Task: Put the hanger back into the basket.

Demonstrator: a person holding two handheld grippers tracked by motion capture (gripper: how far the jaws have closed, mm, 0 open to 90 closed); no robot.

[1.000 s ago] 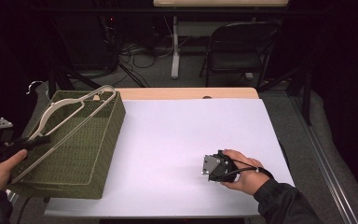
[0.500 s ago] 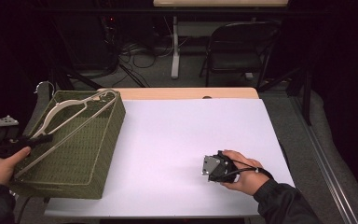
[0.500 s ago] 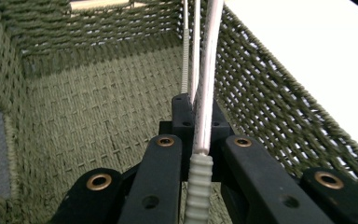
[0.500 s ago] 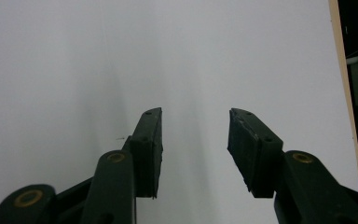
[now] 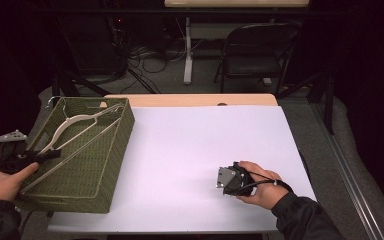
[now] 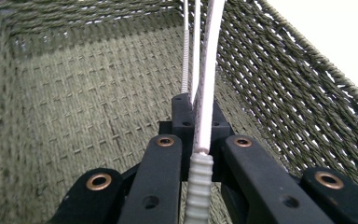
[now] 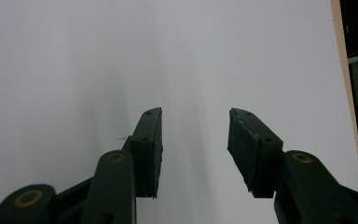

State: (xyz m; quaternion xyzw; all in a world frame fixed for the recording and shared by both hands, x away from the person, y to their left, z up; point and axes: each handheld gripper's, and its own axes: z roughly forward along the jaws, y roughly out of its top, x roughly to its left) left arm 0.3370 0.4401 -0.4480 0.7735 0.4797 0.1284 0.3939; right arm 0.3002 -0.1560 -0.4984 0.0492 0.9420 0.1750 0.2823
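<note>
Hanger (image 5: 75,131) inside basket (image 5: 111,165)

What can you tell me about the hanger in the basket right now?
The hanger is pale cream, plastic by its look, with a thin metal hook poking past the far left corner of the green woven basket. It lies slanted in the basket, hook end far, one ribbed arm end near. The left claw is shut on that near end; the lower bar runs along beside it.
</note>
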